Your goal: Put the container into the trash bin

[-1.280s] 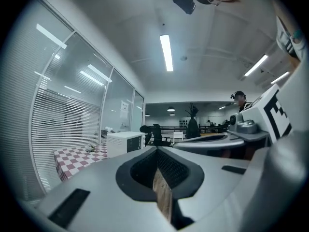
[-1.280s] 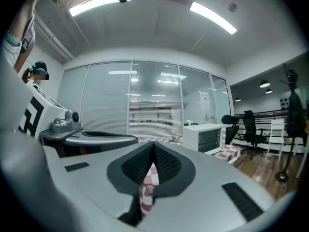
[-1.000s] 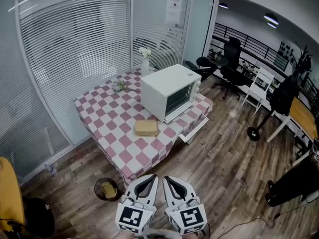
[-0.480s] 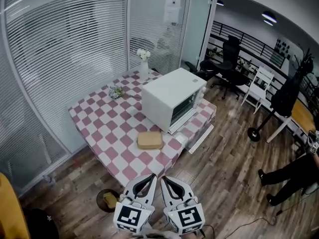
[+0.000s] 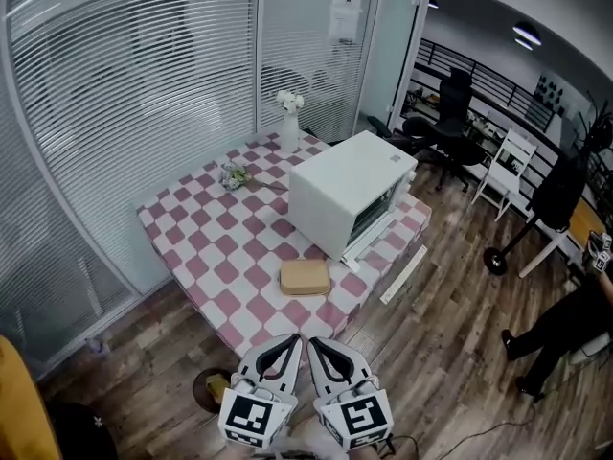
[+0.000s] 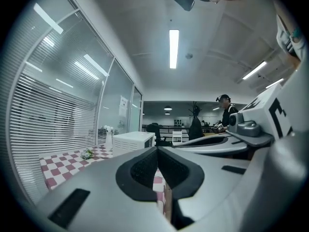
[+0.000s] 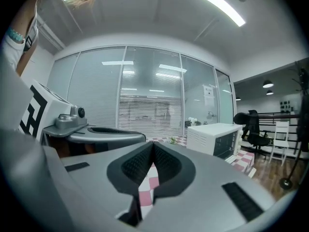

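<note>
Flat tan container point(image 5: 306, 277) (perhaps cardboard) on checked cloth point(image 5: 206, 228), left gripper point(image 5: 293, 341), right gripper point(image 5: 314, 343), ribbed fingers point(image 7: 137, 167) pressed together

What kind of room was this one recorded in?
Probably an office: glass partitions with blinds, swivel chairs and wood flooring. A table with a checked cloth and a small oven suggests a break corner.

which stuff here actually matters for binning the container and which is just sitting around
For the job:
- tan container, lying on the checked table
- trash bin, on the floor by the table's near corner
- left gripper and right gripper, both shut and empty

Just lying about:
- white oven
- vase of flowers
- green sprig
- office chairs
</note>
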